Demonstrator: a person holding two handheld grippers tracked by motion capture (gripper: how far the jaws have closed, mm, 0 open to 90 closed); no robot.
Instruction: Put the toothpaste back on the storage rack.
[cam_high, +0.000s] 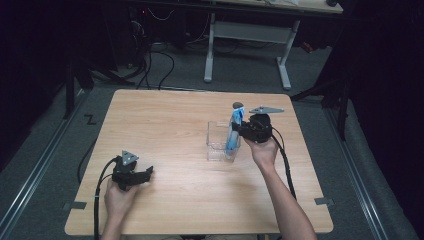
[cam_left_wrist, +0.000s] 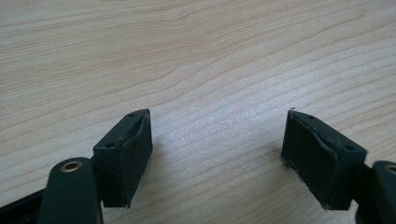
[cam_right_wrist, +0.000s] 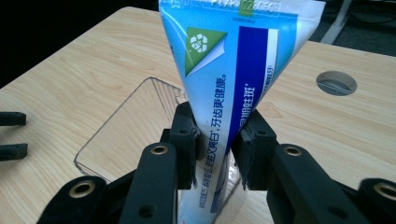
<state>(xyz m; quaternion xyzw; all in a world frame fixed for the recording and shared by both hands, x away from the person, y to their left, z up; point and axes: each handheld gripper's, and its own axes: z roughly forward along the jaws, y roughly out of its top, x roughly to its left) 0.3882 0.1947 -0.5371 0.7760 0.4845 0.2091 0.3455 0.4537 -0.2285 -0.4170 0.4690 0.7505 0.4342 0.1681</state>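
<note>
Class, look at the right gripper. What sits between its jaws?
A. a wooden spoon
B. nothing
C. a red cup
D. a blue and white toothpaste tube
D: the right gripper pinches the upright toothpaste tube over the clear plastic box.

A lab: wooden table on grey carpet, floor cables, dark curtained surroundings.

Blue and white toothpaste tube standing upright in the clear plastic box, around 2 o'clock of the table's middle.
</note>
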